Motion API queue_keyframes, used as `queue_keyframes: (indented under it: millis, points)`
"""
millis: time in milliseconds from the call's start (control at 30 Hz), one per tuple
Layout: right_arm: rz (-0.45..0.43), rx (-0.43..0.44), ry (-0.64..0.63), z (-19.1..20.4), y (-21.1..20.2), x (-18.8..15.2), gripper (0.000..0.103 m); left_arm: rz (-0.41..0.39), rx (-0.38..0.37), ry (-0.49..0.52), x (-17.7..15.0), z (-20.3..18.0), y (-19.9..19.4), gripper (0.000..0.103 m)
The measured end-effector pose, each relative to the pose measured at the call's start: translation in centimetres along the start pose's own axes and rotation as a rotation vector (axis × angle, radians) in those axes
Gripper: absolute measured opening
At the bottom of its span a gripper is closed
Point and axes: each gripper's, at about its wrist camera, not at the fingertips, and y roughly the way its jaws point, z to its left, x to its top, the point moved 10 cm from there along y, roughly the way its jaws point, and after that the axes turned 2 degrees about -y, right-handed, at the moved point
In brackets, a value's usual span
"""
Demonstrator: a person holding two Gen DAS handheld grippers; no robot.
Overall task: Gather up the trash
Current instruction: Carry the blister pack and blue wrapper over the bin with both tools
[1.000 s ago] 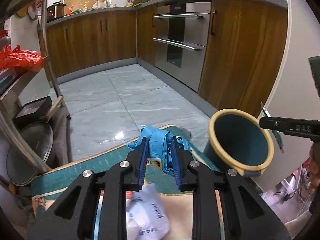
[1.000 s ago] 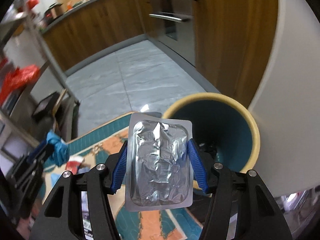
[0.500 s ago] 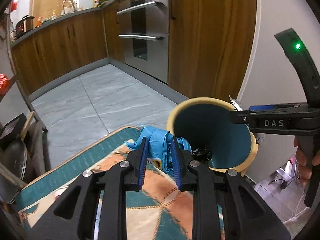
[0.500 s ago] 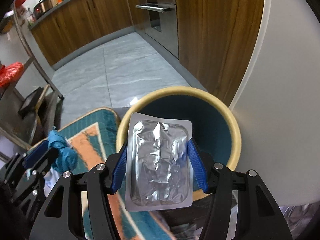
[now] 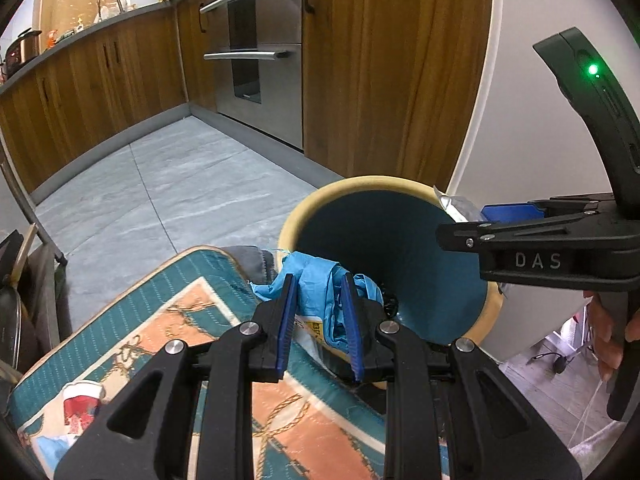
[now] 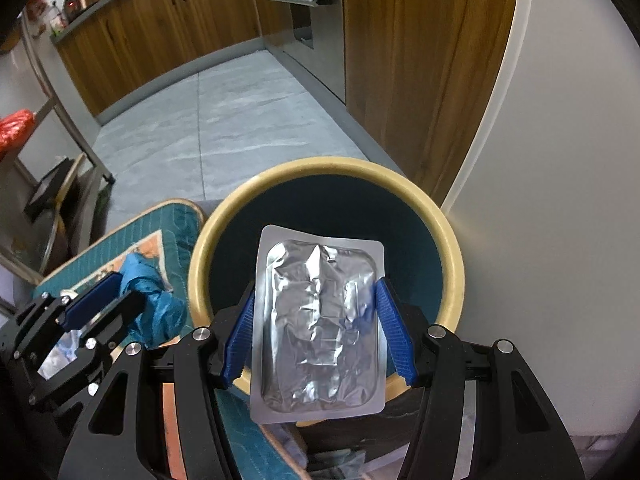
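We see a kitchen with wooden cabinets (image 5: 100, 92) along the far side, a stainless built-in oven (image 5: 256, 76) set among them, and a grey tiled floor (image 5: 180, 184) running up to both. Nearer to us a patterned rug (image 5: 168, 320) in teal and orange lies on the floor, its far corner beside the bin.

The trash bin (image 6: 452, 248) – dark teal inside, with a pale yellow rim – stands on the floor at the rug's far corner, close to a white rounded wall (image 6: 560, 200). Something small and dark lies at its bottom in the left wrist view; we cannot tell what it is.

Our right gripper (image 6: 318, 332) is clamped on a silver foil blister pack (image 6: 318, 320), its blue pads pressing the pack's two long sides. The pack stands upright between the pads and hangs over the bin's mouth, toward the near rim. From the left wrist view this same gripper reaches in from the right, level across the bin's far-right rim, with a green light glowing on its handle and a hand (image 5: 608, 332) wrapped around the grip below.

Our left gripper (image 5: 318, 312) is closed on a crumpled blue disposable glove (image 5: 320, 280) – the glove bunches out past the fingertips and sits just at the bin's near-left rim, over the rug's edge.
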Motion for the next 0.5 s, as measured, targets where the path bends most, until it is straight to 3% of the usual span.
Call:
queue_keyframes:
  millis: [500]
  points:
    - [0.037, 0.009, 0.056, -1.8, 1.0, -0.8, 0.06, 0.036, -0.061, 0.036, -0.3, -3.3, 3.1, 0.023]
